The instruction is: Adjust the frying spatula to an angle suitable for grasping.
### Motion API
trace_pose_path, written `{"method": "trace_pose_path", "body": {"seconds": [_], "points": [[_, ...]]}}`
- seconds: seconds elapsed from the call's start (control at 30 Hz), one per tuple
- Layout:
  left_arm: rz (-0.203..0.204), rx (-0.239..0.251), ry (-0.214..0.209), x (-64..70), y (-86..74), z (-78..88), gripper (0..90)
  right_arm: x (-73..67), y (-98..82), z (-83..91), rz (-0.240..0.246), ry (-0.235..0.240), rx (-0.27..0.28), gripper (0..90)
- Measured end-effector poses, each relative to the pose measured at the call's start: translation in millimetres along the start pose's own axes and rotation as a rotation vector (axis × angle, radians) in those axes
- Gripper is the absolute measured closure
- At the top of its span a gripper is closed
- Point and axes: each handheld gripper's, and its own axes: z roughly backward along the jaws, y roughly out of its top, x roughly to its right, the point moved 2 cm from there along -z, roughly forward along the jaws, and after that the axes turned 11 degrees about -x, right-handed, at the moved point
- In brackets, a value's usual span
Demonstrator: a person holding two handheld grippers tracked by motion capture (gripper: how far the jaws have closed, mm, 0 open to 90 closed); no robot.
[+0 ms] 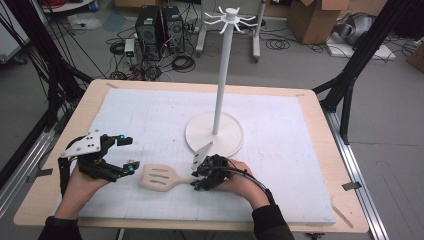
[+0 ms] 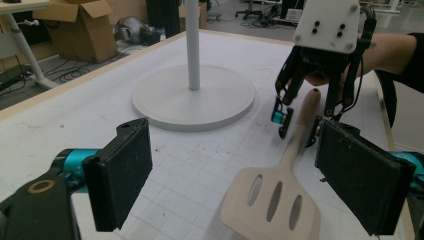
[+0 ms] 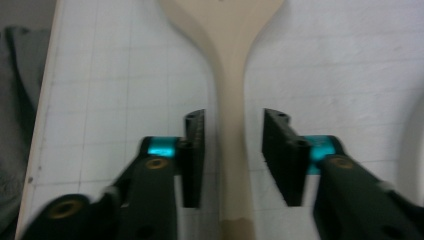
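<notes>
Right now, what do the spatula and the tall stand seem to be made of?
The spatula looks like pale wood or bamboo: matte beige, three cut slots. It could also be plastic. The stand looks like white painted metal or plastic: smooth, even colour, faint sheen.

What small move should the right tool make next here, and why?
Probably close on the spatula. The right tool already straddles its handle, jaws open with a gap on each side, and the spatula lies flat on the white mat. The left tool waits open beside the slotted blade.
</notes>
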Motion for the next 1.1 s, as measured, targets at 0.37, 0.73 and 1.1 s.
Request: {"method": "trace_pose_path", "body": {"seconds": [0.37,0.73,1.1], "points": [[-0.007,0.006,0.003,1.1,1.3,1.7,15.4,-2.6,-36.6,62.0,-0.111,-0.096,0.217,35.0],[-0.022,0.021,-0.011,3.4,1.1,1.0,15.3,-10.1,-124.2,96.6,-0.288,-0.189,0.417,25.4],[-0.029,0.034,-0.002,5.0,-0.4,2.3,15.0,-15.2,-165.3,115.4,-0.397,-0.262,0.542,15.5]]}}
